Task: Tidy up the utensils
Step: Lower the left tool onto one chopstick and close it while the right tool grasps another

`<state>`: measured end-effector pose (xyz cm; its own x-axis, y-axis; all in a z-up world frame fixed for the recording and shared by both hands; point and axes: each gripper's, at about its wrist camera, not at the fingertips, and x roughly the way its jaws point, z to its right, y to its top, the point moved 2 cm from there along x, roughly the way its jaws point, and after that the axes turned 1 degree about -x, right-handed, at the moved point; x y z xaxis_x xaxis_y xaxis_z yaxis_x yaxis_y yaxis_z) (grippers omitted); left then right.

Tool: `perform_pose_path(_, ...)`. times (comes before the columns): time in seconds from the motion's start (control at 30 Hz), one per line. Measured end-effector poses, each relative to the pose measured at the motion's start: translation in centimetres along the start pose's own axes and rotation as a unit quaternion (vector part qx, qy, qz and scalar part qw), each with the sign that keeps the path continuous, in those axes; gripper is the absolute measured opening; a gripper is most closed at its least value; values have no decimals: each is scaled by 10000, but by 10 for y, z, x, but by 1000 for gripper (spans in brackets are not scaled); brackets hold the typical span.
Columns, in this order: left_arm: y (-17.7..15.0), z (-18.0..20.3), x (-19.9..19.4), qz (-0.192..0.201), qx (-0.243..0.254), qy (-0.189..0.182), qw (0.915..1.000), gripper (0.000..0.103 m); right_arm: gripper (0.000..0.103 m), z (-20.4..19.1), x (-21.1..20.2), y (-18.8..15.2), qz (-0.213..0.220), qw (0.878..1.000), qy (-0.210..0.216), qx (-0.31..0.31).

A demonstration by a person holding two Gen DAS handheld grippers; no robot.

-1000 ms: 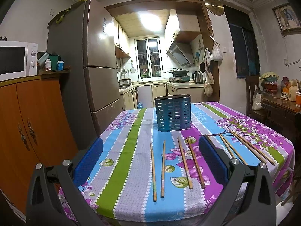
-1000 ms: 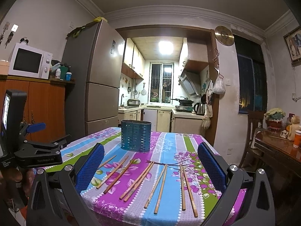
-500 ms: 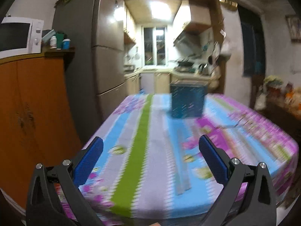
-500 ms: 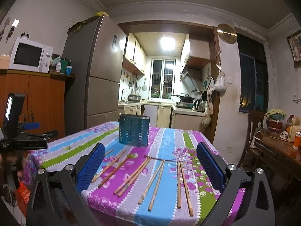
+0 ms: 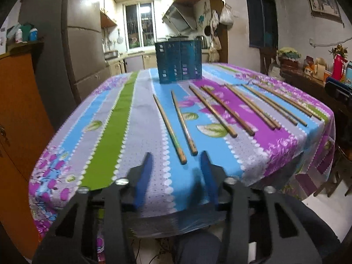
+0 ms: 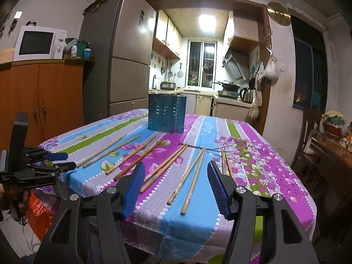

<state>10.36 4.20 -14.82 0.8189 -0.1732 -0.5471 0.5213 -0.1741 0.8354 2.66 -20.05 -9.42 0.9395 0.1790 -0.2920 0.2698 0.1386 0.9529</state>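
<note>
Both hand-held grippers, left (image 5: 176, 171) and right (image 6: 176, 184), are held level at the worktop's (image 6: 281, 176) near edge, released (nothing gripped), while chopsticks (image 6: 191, 176) lie before the far blue holder (image 6: 167, 115).

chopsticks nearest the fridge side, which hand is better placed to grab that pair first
Left. The left gripper is open, with its jaws lined up just short of the near ends of that leftmost chopstick pair. The right gripper is open over a pair further right.

Blue perforated holder (image 5: 178, 61); floral striped tablecloth (image 5: 123, 118); tan chopsticks (image 5: 168, 127).
</note>
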Motion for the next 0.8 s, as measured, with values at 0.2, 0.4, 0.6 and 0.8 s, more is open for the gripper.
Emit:
perform_pose_path(0.2,1,-2,10,-50,-70,21,10000,19,60,0,12,-2,-106,9999,-47,8)
perform_pose_path(0.4,5,-1,18,98,-81,118,9998,19,60,11,11,-9,-128,9996,-237,-64)
perform_pose_path(0.6,3,-2,19,307,-112,156,9993,19,49,51,10,-47,-625,9947,-815,99)
perform_pose_path(0.8,3,-3,19,383,-136,165,9990,19,32,75,27,-75,-815,9923,-874,313)
